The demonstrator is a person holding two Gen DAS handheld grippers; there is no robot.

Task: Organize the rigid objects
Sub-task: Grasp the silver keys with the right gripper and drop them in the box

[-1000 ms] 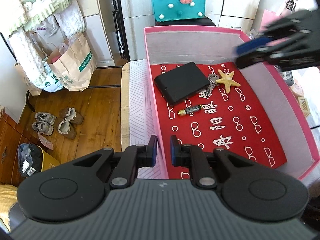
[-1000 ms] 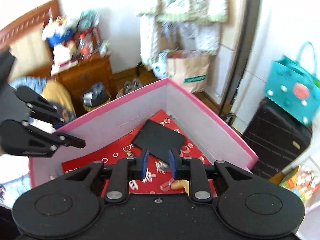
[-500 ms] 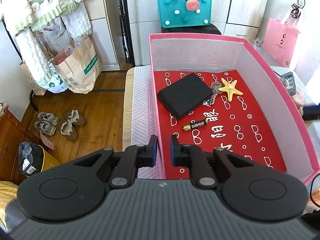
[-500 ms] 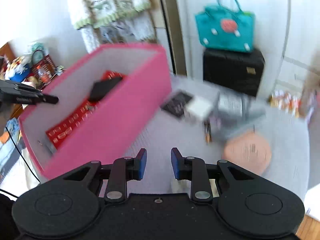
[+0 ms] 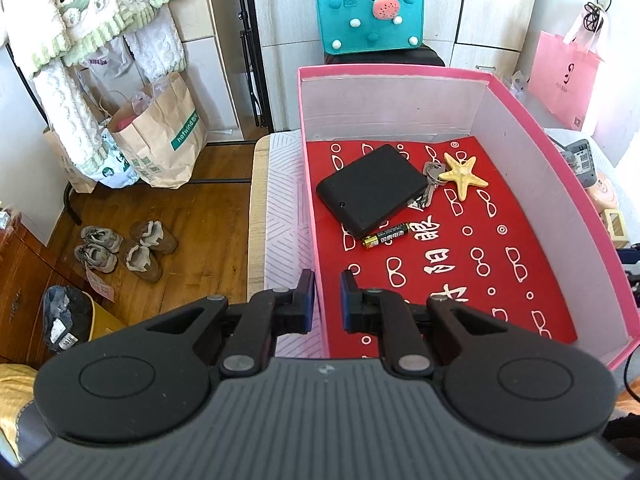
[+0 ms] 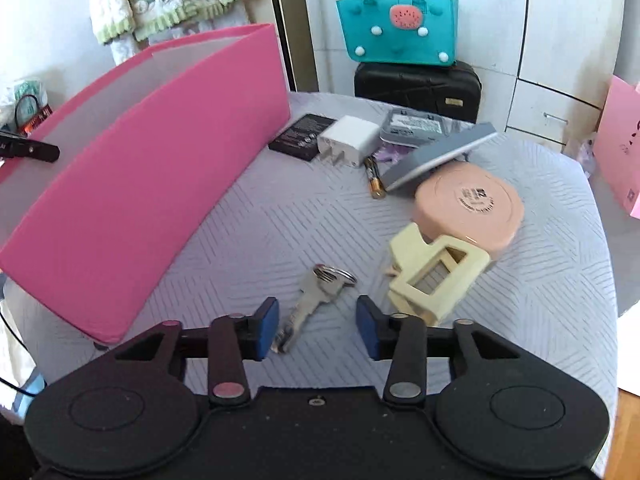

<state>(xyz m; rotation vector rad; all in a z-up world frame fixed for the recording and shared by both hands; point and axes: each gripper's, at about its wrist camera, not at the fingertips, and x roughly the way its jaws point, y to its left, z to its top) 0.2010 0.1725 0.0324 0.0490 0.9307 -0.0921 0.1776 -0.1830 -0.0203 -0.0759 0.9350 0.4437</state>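
1. Left wrist view: rides on the left gripper (image 5: 323, 295), looks steeply down along its fingers from close above the near wall of the pink box (image 5: 516, 104), straight into the open inside.
2. Right wrist view: sits on the right gripper (image 6: 317, 327), tilted down, low and close over the grey patterned cover (image 6: 280, 216).
3. Shared: both catch the pink box (image 6: 132, 184), here seen from outside, and the teal bag (image 5: 370, 16) (image 6: 400, 20) behind.

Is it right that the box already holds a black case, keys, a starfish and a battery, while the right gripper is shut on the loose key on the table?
Not quite. The right gripper is open, its jaws having just been opening; the key lies between them untouched, as the right wrist view shows. The box does hold the black case, keys, starfish and battery.
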